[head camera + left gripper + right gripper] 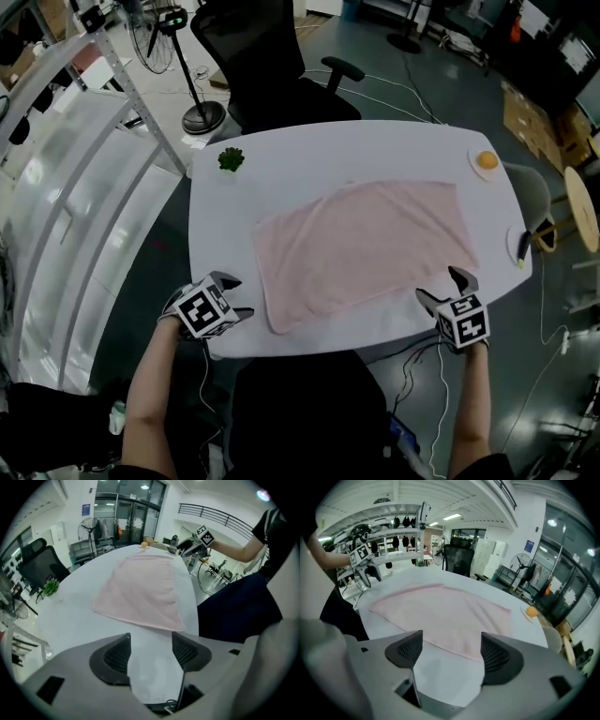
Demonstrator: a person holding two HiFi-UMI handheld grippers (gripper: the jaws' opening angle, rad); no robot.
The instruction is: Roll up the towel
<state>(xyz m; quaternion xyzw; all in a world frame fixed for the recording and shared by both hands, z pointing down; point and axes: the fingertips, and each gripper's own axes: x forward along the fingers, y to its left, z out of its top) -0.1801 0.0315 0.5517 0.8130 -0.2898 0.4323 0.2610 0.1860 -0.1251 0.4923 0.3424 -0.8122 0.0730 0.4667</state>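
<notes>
A pale pink towel [361, 246] lies spread flat on the white table [281, 173], slightly askew. My left gripper [232, 295] hovers at the table's near left edge, just left of the towel's near left corner, jaws open and empty. My right gripper [448, 286] hangs at the near right edge by the towel's near right corner, also open with nothing between its fingers. In the left gripper view the towel [140, 590] stretches away beyond the open jaws [150, 653]. The right gripper view shows the towel [445, 613] ahead of its wide jaws [450, 653].
A small green plant [231, 159] sits at the table's far left. An orange fruit on a white plate [487, 160] rests at the far right, and another plate with a dark item [521, 246] at the right edge. A black office chair [262, 66] stands behind the table.
</notes>
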